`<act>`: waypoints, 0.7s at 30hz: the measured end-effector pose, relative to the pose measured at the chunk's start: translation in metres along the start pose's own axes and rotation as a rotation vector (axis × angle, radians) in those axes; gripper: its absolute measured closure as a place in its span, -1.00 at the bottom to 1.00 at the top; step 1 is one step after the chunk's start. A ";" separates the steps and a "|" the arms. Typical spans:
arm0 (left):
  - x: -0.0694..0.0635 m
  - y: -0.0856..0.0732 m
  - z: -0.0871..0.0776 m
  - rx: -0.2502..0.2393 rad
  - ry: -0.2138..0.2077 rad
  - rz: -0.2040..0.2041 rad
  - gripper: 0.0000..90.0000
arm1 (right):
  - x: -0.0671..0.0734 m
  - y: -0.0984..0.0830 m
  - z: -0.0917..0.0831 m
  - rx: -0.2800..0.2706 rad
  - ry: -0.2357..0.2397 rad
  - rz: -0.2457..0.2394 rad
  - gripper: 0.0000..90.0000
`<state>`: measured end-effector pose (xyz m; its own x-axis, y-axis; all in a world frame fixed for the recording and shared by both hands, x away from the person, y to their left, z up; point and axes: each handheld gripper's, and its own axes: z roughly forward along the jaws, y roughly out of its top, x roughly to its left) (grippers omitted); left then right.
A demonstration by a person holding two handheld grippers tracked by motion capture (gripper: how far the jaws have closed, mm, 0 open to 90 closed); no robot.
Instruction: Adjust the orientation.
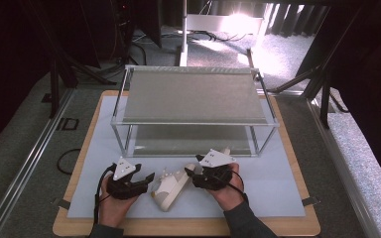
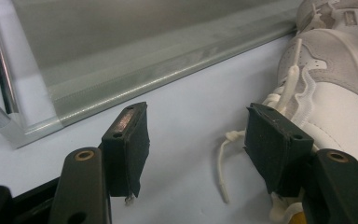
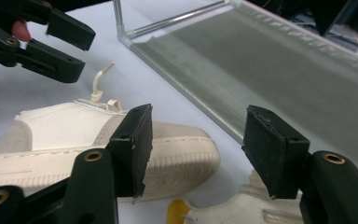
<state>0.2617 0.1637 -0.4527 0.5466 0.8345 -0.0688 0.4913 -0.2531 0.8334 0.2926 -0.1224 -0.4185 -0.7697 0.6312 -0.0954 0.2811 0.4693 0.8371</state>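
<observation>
ahead: rack (image 1: 193,94) blocks | between: shoe (image 1: 171,188) | mat (image 1: 273,183) right: free

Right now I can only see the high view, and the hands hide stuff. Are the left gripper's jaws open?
Observer: Yes. In the left gripper view the left gripper has its jaws wide apart and holds nothing.
Operator: What's between them?
Observer: A loose lace end, lying on the white mat beside the shoe.
Operator: Is there just one shoe?
Observer: No. In the right gripper view a second shoe sits low between the open jaws of the right gripper, with a yellow bit on it.
</observation>
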 end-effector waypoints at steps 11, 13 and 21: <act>-0.008 0.000 0.001 0.011 -0.042 0.027 -0.11 | -0.003 -0.014 -0.007 0.001 0.026 0.018 -0.06; -0.010 0.001 0.002 0.013 -0.055 0.036 -0.09 | -0.003 -0.017 -0.009 -0.005 0.030 0.023 -0.05; -0.014 0.001 0.010 0.048 -0.097 0.050 0.07 | -0.004 -0.023 -0.014 -0.018 0.043 0.022 -0.02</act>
<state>0.2611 0.1468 -0.4568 0.6334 0.7694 -0.0825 0.4924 -0.3185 0.8100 0.2816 -0.1445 -0.4304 -0.7872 0.6143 -0.0539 0.2886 0.4443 0.8481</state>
